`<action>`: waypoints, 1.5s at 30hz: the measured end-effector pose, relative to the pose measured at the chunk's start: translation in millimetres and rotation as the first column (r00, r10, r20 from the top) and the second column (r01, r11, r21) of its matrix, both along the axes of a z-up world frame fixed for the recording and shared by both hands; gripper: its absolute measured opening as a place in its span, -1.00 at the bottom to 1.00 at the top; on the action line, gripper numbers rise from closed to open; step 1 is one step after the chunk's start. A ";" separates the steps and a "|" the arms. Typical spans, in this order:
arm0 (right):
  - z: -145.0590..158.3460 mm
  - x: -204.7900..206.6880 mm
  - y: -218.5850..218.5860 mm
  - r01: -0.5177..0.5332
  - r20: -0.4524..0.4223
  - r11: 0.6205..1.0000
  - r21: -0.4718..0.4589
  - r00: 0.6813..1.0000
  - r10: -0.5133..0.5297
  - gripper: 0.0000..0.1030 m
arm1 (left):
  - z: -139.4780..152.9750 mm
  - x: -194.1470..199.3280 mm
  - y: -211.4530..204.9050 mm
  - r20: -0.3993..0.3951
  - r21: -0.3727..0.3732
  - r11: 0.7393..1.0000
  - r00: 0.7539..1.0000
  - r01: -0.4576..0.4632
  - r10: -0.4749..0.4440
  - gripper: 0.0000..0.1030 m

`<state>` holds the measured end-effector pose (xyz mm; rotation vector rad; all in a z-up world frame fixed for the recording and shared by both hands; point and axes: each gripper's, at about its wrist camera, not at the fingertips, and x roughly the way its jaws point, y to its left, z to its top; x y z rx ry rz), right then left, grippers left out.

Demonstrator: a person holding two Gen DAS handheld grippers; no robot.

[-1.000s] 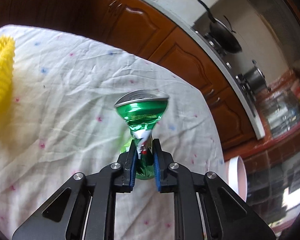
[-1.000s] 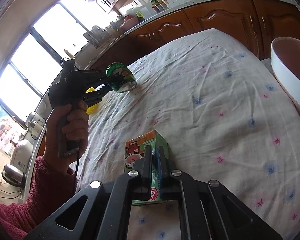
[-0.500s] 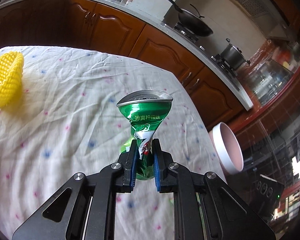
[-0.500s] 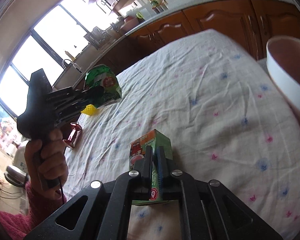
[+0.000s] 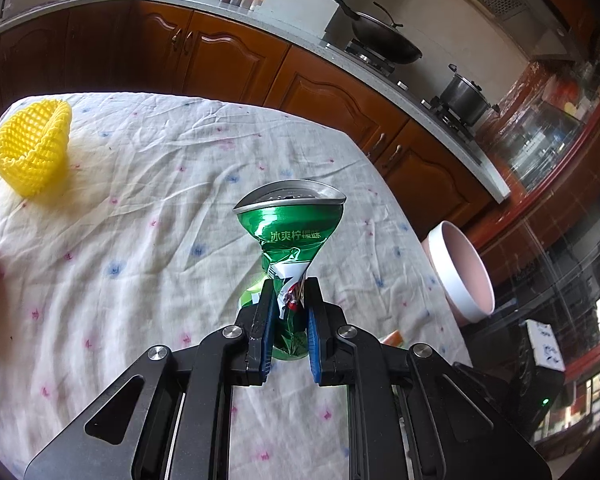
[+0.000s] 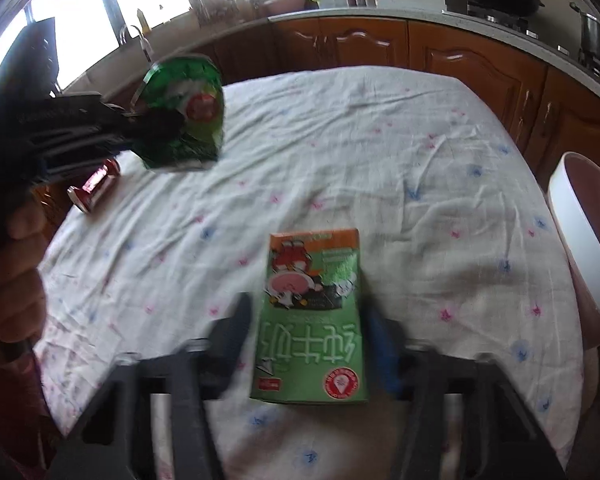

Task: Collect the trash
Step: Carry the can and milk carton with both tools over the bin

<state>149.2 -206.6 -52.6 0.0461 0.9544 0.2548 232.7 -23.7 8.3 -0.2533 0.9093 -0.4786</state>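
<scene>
My left gripper (image 5: pixel 288 288) is shut on a crushed green can (image 5: pixel 290 220) and holds it in the air above the table. In the right wrist view the same can (image 6: pixel 188 112) hangs at upper left, with a hand (image 6: pixel 8 260) on the gripper's handle. A green and orange drink carton (image 6: pixel 314 264) lies flat on the tablecloth. My right gripper (image 6: pixel 308 312) straddles it. Its jaws are opening, one finger stands on each side of the carton, and neither pad presses on it. The fingers are blurred.
A pink bin with a white outer wall (image 5: pixel 448 280) stands just past the table's right edge (image 6: pixel 568 240). A yellow foam net (image 5: pixel 32 148) and a red can (image 6: pixel 96 186) lie at the table's left. Wooden cabinets and a stove lie beyond.
My right jaws went from shut over the carton to spread on both sides of it, and that wrist rolled. My left gripper carried the green can to the right, towards the bin side.
</scene>
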 end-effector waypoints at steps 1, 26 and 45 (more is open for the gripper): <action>0.4 -2.9 -2.4 0.003 0.009 1.000 0.012 1.000 -0.003 -0.09 | 0.8 -1.9 -2.4 0.004 0.006 1.000 1.000 0.004 -0.004 -0.76; 53.3 -46.0 -154.3 0.266 0.146 0.936 0.230 0.942 -0.304 -0.10 | 17.0 -35.3 -138.0 0.057 0.110 0.966 0.968 0.236 -0.243 -0.76; 71.7 -63.9 -235.3 0.405 0.191 0.876 0.263 0.868 -0.459 -0.10 | 37.2 -34.0 -231.8 0.096 0.161 0.920 0.922 0.358 -0.375 -0.76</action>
